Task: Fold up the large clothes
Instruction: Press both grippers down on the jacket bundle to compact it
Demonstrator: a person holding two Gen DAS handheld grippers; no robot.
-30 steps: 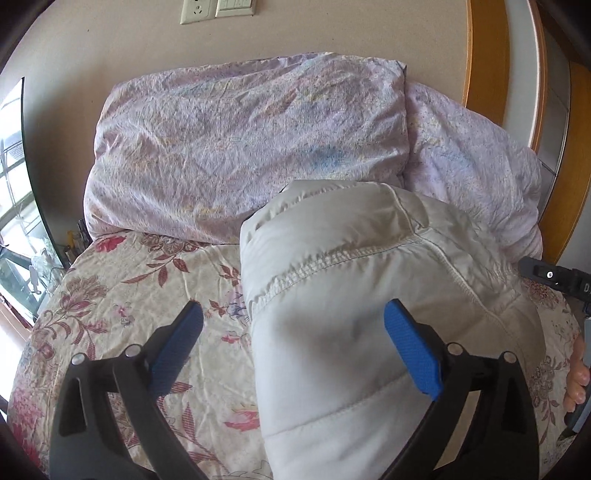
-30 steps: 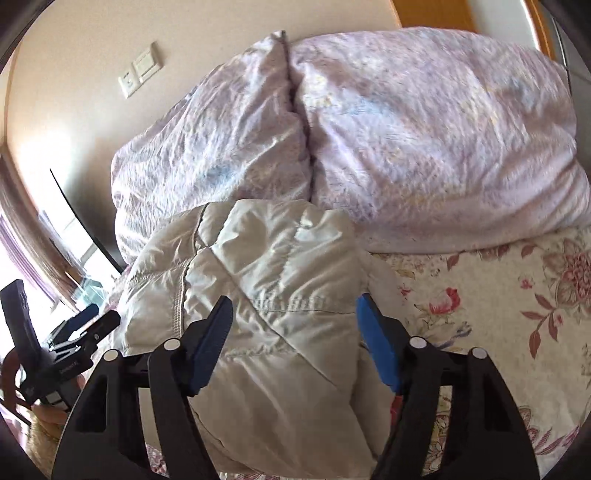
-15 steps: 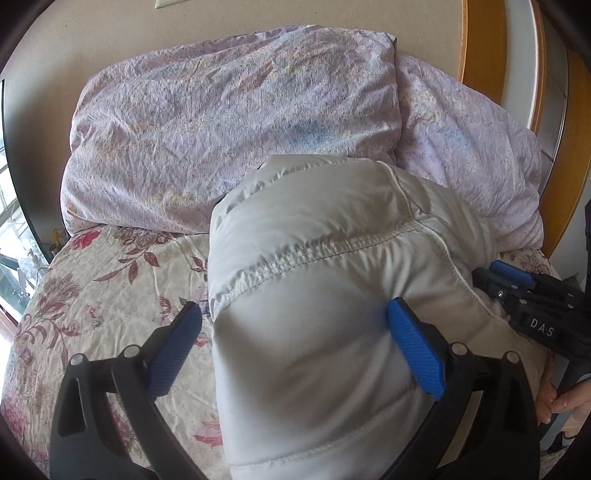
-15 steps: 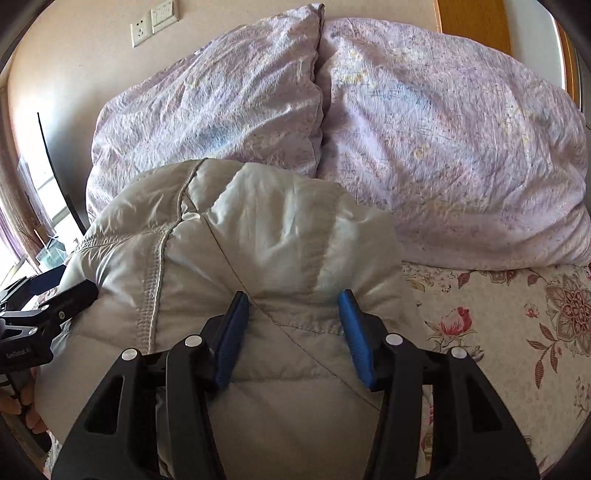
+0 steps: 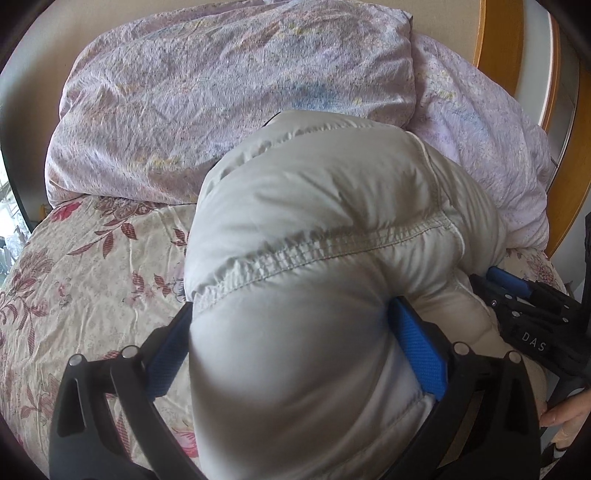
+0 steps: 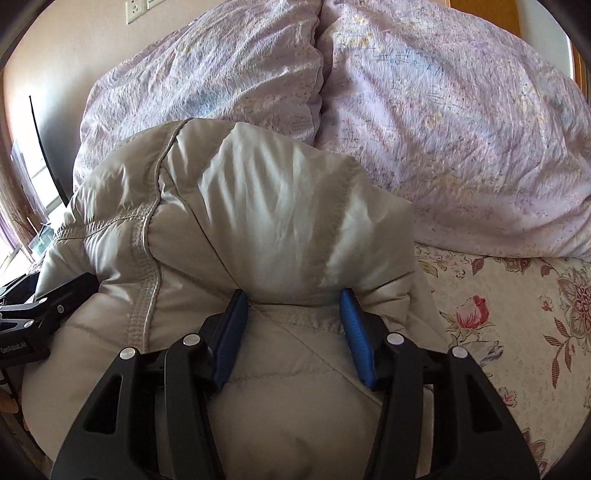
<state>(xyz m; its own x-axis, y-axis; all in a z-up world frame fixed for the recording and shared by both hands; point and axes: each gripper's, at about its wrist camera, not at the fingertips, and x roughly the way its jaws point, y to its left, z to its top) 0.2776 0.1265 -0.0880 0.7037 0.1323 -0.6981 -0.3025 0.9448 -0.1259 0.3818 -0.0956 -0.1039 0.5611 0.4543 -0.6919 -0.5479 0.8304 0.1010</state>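
A pale grey puffy down jacket (image 5: 325, 236) lies bundled on the floral bed sheet (image 5: 85, 266), its far end against the pillows. My left gripper (image 5: 291, 332) straddles the near left part of the bundle, its blue pads pressing the padding from both sides. My right gripper (image 6: 293, 314) is closed on a thick fold of the jacket (image 6: 266, 206) on its right side. The right gripper also shows at the right edge of the left wrist view (image 5: 524, 306); the left gripper shows at the left edge of the right wrist view (image 6: 33, 314).
Two lilac crumpled pillows (image 5: 229, 92) (image 6: 454, 122) lean against the wall behind the jacket. A wooden headboard post (image 5: 498, 40) stands at the right. A wall socket (image 6: 135, 7) is above. The floral sheet (image 6: 517, 317) stretches to both sides.
Both grippers have moved forward onto the jacket and narrowed. The right jaws closed from wide open onto a fold; the left pads now squeeze the bundle.
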